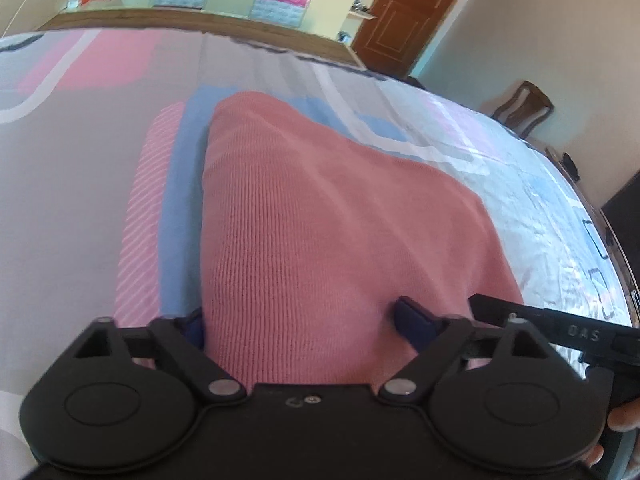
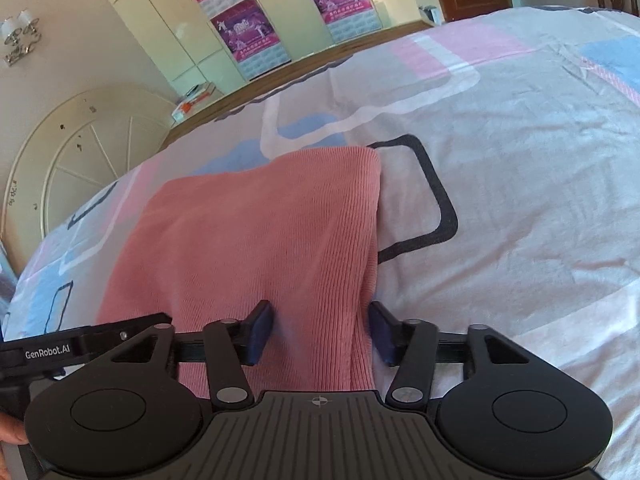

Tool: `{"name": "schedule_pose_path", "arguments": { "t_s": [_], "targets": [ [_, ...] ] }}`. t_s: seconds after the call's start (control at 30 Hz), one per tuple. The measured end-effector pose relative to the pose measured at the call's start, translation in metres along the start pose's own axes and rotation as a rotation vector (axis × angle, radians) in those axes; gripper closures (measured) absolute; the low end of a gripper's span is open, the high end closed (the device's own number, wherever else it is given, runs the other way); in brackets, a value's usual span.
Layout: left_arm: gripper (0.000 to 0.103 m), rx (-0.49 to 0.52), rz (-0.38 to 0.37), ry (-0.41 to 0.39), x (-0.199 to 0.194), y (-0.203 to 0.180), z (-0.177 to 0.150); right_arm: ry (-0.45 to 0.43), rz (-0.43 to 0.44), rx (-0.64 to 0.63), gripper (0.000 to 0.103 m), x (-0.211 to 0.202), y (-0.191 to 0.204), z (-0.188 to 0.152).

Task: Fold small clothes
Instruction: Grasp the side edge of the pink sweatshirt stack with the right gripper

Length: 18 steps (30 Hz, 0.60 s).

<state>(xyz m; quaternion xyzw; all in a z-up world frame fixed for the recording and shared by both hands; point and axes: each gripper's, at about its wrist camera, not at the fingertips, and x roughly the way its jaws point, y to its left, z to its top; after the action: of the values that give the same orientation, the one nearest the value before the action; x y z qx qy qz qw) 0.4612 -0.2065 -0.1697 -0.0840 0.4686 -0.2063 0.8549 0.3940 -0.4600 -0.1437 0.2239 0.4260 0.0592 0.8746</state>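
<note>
A pink ribbed knit garment [image 1: 328,220] lies on the patterned bedsheet [image 1: 80,184]; it also shows in the right wrist view [image 2: 256,232]. My left gripper [image 1: 304,324] is open, its blue pads [image 1: 412,324] standing wide on either side of the garment's near left edge. My right gripper [image 2: 320,328] is open too, its blue pads [image 2: 260,332] straddling the garment's near right edge, where the cloth bunches up between them. Each gripper's body shows at the side of the other's view.
The bed [image 2: 520,200] carries a grey, pink and blue patterned sheet. A wooden footboard [image 1: 200,20], cream wardrobes with purple posters [image 2: 240,28], a brown door [image 1: 416,8] and a wooden chair [image 1: 524,108] stand beyond. A white round headboard [image 2: 80,152] is at the left.
</note>
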Motion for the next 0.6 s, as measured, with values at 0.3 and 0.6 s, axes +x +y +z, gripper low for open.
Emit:
{"name": "schedule_pose_path", "arguments": {
  "t_s": [0.3,0.6],
  "targets": [
    [0.039,-0.008,-0.022,-0.008,-0.002,0.000,0.003,-0.006,0.012,0.061,0.067,0.007,0.002,0.002],
    [0.065,0.031,-0.007,-0.040,-0.014,-0.005,0.003,0.006,0.018,0.088,0.080,0.011,0.002,0.002]
  ]
}}
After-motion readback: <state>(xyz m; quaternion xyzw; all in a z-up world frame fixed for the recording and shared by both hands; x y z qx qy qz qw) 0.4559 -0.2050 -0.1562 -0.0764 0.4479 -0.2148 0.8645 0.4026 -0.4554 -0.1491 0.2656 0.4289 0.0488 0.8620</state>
